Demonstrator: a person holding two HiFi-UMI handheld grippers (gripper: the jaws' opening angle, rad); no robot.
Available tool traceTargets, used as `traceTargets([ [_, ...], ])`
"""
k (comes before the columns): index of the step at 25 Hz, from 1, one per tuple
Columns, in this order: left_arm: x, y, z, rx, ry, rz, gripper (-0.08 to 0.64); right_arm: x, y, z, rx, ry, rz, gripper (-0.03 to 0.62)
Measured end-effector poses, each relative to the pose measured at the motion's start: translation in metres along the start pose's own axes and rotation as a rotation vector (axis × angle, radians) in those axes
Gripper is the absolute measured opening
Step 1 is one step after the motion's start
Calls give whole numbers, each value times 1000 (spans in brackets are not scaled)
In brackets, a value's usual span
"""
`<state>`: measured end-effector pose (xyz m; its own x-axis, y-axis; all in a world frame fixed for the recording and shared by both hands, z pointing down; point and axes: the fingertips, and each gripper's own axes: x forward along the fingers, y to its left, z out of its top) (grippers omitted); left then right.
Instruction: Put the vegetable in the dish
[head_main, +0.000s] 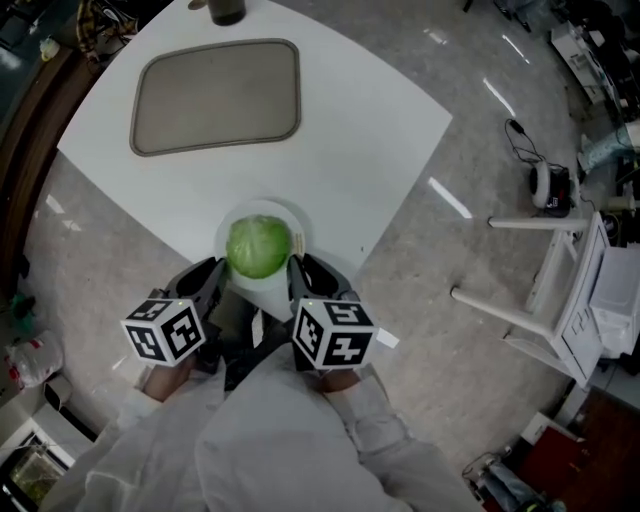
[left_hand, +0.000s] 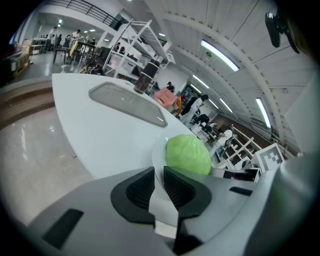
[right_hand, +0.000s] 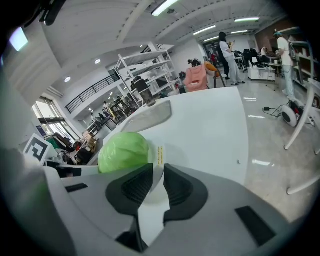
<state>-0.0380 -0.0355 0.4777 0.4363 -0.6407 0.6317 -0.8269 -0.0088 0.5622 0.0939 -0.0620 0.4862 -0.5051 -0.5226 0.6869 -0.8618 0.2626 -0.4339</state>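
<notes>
Two grippers: each one pinches a side of the same dish
Tray (head_main: 215, 95): grey and flat, on the far left part of the white table (head_main: 350, 120). It is well apart from the dish
Dark cup (head_main: 227, 10): past the far edge of the tray. Only its bottom part shows
Left gripper (head_main: 212, 276): its jaws are closed on the left rim of the dish, with the thin white edge running between the two dark pads
Left marker cube (head_main: 165, 328): on the back of the left gripper, close to the person's body
Dish (head_main: 262, 290): white and round, at the near corner of the table, between the two grippers. I cannot tell if it sits on the table or is lifted a bit
Vegetable (head_main: 258, 246): a round, light green cabbage. It is in the dish, right in the middle, and no jaw touches it
Right gripper (head_main: 303, 272): its jaws are closed on the right rim of the dish, next to a small yellow sticker on that rim
Right marker cube (head_main: 333, 333): on the back of the right gripper
White rack (head_main: 560, 300): on the shiny floor, far to the right of the table
</notes>
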Motion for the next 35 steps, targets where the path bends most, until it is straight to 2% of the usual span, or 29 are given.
traceTargets([
  [11,-2,27,43,-1,-43,-11,60,32,29,34,-37,-11,28,75],
  [25,8,97,152,79,-4,-40,60,115,90,104,16,-61,15,75],
  [35,44,129,224,120,27,-91,60,171,101,160,27,-92,-22,75],
])
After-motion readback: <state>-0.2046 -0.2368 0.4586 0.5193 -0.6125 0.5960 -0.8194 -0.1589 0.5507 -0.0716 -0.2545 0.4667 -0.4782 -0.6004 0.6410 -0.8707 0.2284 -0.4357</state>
